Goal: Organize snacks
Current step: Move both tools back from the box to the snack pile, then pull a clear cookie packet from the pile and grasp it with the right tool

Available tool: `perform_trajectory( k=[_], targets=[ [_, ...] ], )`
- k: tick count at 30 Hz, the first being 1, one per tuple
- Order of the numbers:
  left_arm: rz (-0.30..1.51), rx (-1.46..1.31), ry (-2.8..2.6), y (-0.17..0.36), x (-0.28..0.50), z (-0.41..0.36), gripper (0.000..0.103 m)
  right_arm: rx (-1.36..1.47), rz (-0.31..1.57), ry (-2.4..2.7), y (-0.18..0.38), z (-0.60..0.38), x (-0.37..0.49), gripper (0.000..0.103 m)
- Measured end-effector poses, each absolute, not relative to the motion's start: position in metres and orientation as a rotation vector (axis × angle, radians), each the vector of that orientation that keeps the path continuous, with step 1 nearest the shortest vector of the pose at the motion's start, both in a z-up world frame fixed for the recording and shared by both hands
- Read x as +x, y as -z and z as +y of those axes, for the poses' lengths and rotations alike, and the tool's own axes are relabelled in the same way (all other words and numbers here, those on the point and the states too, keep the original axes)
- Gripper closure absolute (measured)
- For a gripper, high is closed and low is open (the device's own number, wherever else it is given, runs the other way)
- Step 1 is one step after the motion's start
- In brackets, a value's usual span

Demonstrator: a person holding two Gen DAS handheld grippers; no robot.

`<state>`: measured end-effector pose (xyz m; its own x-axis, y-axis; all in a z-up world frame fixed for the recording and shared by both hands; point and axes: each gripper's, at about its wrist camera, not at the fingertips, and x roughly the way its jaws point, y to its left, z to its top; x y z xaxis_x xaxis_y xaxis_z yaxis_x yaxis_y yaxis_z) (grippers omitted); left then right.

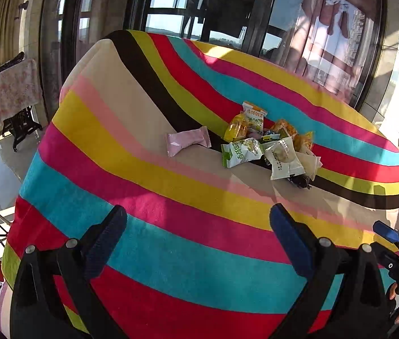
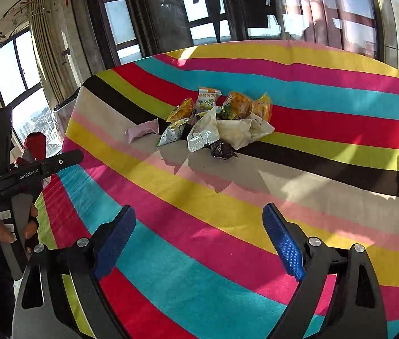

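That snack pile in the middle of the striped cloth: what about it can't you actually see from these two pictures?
- Snack pile: how many packets; they overlap in both views.
- Dark packet: mostly hidden behind a white packet in the left wrist view.
- Printed labels: too small to read.
- Pink packet: its contents; the wrapper is opaque.
- Any container for sorting: none in view.

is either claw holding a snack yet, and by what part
No. Both the left claw and right claw are open and empty over the striped cloth, short of the snack pile.
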<state>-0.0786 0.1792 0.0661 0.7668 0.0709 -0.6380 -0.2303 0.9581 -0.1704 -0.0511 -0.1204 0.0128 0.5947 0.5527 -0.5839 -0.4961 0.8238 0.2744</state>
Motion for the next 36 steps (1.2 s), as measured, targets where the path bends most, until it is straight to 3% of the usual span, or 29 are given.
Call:
perform_trajectory(
  k=[6,12,22,27,31,36],
  targets=[
    [0.831,-0.307,-0.206,-0.027,0.008,0.161,0.002,0.126,0.726,-0.565,-0.004,-0.128,-0.005,0.02],
    [0.809,-0.419,-0.212,-0.015,0.001,0.177,0.002,0.048,0.7,-0.571,-0.017,-0.088,0.037,0.023],
    [0.777,-0.464,-0.201,-0.016,0.001,0.183,0.002,-0.406,0.696,-0.421,0.009,0.028,0.084,0.026],
    [0.771,-0.472,-0.198,-0.015,-0.001,0.184,0.002,-0.497,0.696,-0.411,0.012,0.042,0.088,0.027],
    [0.756,-0.499,-0.186,-0.015,-0.005,0.187,0.002,-0.494,0.658,-0.52,-0.008,0.02,0.079,0.018],
    [0.76,-0.495,-0.189,-0.016,-0.004,0.186,0.002,-0.75,0.509,-0.77,-0.032,-0.009,0.068,0.016]
  ],
)
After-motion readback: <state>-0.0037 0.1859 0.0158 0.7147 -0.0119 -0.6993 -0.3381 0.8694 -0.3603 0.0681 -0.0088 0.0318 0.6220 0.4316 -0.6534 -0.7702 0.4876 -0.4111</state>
